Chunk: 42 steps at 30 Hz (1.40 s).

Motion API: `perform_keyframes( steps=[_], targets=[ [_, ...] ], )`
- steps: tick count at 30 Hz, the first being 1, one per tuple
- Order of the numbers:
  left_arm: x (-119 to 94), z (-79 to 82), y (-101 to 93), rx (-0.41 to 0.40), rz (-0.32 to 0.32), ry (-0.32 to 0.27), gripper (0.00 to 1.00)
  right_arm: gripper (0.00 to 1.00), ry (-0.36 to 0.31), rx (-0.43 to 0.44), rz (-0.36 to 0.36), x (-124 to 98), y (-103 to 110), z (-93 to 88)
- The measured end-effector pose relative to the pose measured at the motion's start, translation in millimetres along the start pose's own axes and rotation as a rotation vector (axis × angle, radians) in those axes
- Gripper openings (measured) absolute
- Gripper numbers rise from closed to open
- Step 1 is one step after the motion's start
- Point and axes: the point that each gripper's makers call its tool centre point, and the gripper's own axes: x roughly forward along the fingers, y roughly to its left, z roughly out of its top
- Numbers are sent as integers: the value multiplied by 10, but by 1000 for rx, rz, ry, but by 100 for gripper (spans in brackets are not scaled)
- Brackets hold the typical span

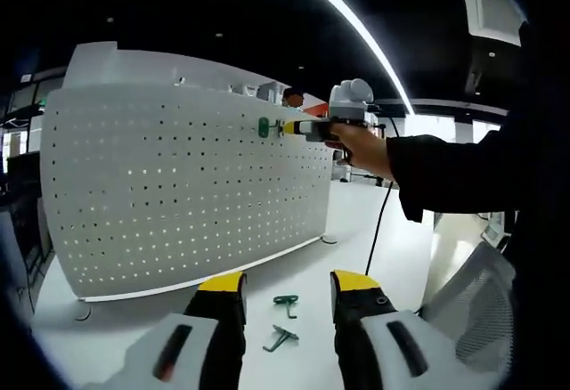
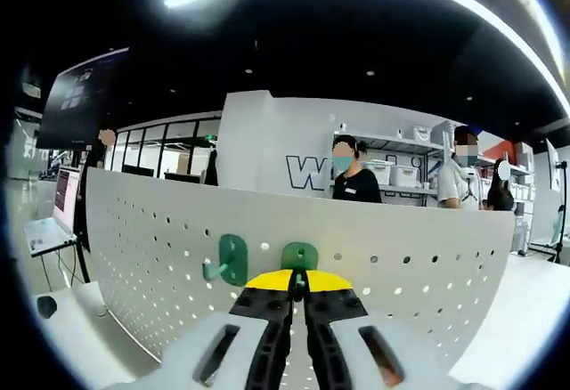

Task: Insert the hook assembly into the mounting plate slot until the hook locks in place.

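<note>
Right gripper view: right gripper (image 2: 299, 285) pinching green hook (image 2: 300, 256) at pegboard (image 2: 401, 283), hook stem hidden; left gripper (image 1: 287, 288) spread.

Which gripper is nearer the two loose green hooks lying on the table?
Left. The left gripper hangs open just above the loose hooks; the right gripper is up at the pegboard.
</note>
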Motion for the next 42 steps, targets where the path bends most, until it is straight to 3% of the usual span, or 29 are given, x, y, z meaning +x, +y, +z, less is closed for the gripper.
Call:
perform_keyframes(
  steps=[6,10,16,31,42],
  targets=[
    [-5,4,15,-3,4,-4,39,1,-1,-29,-13,2,12,-2],
    [-6,8,16,-5,5,-6,38,1,3,-122,-44,-24,46,6],
    [-13,13,24,-8,7,-9,38,1,6,-162,-74,-35,79,-8],
    [-7,16,24,-9,0,-13,38,8,33,-114,-75,-47,4,-118],
    [-10,-8,54,-7,4,-3,38,11,64,-102,-77,-256,-120,-313]
  ],
)
